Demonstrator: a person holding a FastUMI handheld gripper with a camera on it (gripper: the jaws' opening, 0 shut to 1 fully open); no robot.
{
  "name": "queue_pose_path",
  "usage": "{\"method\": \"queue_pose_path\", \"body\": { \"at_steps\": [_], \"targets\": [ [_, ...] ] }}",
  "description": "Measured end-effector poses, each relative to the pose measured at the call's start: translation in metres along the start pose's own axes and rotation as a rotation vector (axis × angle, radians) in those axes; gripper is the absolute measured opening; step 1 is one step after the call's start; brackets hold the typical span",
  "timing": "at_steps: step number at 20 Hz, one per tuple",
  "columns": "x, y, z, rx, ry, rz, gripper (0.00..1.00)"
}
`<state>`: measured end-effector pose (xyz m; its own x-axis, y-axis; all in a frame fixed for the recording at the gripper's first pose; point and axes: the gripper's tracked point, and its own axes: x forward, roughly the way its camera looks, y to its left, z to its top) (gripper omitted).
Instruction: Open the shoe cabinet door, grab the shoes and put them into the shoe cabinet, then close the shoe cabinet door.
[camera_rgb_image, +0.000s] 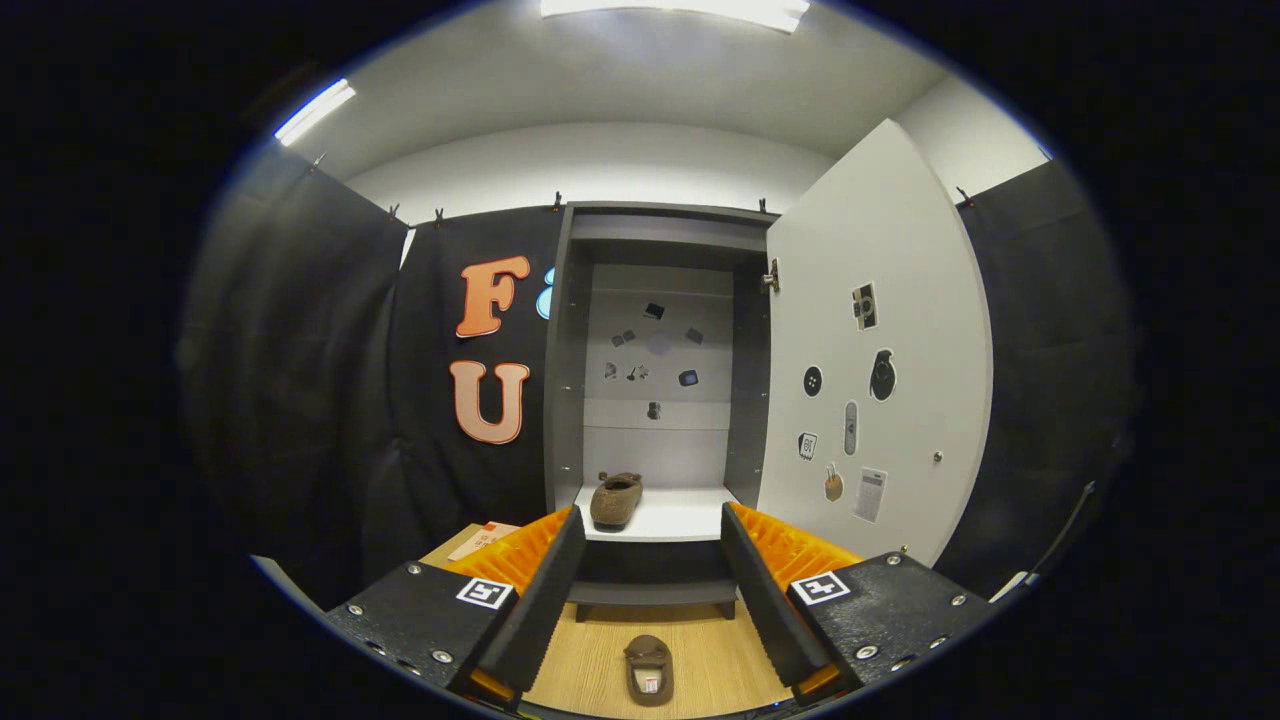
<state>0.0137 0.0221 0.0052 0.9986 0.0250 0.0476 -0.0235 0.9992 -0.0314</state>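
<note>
The grey shoe cabinet (565, 360) stands straight ahead with its white door (905, 300) swung open to the right. One brown shoe (615, 498) rests on the cabinet's white shelf (680, 518), toward its left side. A second brown shoe (649, 669) lies on the wooden floor (575, 660) in front of the cabinet, low between my fingers. My gripper (650, 560) is open, held back from the cabinet, with nothing between its fingers.
Several small stickers dot the inside of the door and the cabinet's back panel. A flat cardboard piece (480, 540) lies on the floor left of the cabinet. Black cloth walls close in on both sides.
</note>
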Motion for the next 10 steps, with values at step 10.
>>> {"method": "queue_pose_path", "body": {
  "at_steps": [10],
  "targets": [
    [0.015,0.016,-0.092,0.004,0.15,0.045,0.86]
  ]
}}
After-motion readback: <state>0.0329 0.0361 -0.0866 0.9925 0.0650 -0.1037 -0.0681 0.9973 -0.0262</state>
